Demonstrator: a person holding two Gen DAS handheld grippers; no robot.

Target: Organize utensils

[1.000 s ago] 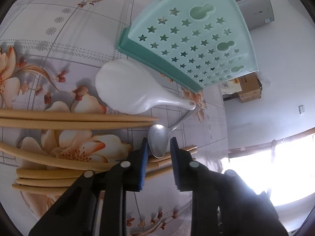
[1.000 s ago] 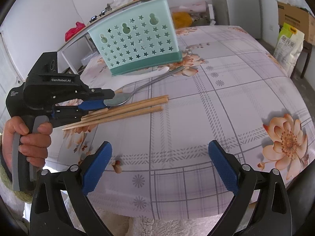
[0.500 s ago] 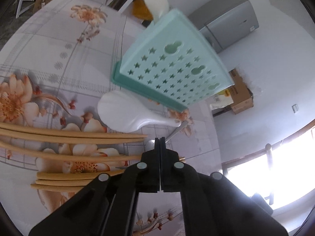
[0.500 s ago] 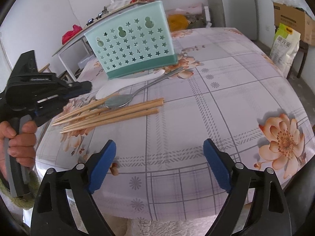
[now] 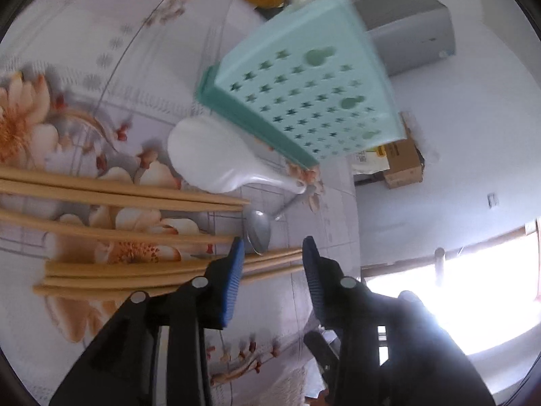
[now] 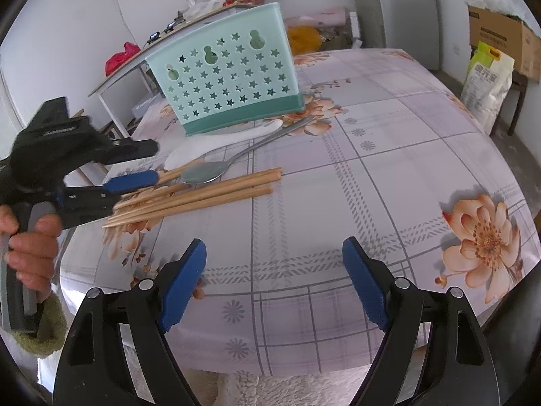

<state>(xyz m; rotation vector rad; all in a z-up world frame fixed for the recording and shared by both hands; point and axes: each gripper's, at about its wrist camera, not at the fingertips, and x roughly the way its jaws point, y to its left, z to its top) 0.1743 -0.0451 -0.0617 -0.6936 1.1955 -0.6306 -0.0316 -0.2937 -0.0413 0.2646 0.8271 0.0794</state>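
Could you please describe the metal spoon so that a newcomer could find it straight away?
Start at the teal star-holed basket on the floral table. In front of it lies a white rice paddle, then the metal spoon, its bowl against the wooden chopsticks. It is the only shiny silver utensil.

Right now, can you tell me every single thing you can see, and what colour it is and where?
utensil holder: one, mint green with star holes, upright at the back of the table.
rice paddle: one, white, lying just in front of the holder.
metal spoon: one, silver, bowl beside the chopsticks.
chopsticks: several, exact count unclear, tan wood, lying flat, bunched.
tablecloth: one, pale lilac with orange flowers.
cardboard box: one, brown, far right by the wall.
left gripper: black with blue pads, just opened, over the chopsticks, holding nothing.
right gripper: same colours, wide open, empty.
hand: on the left gripper's handle.
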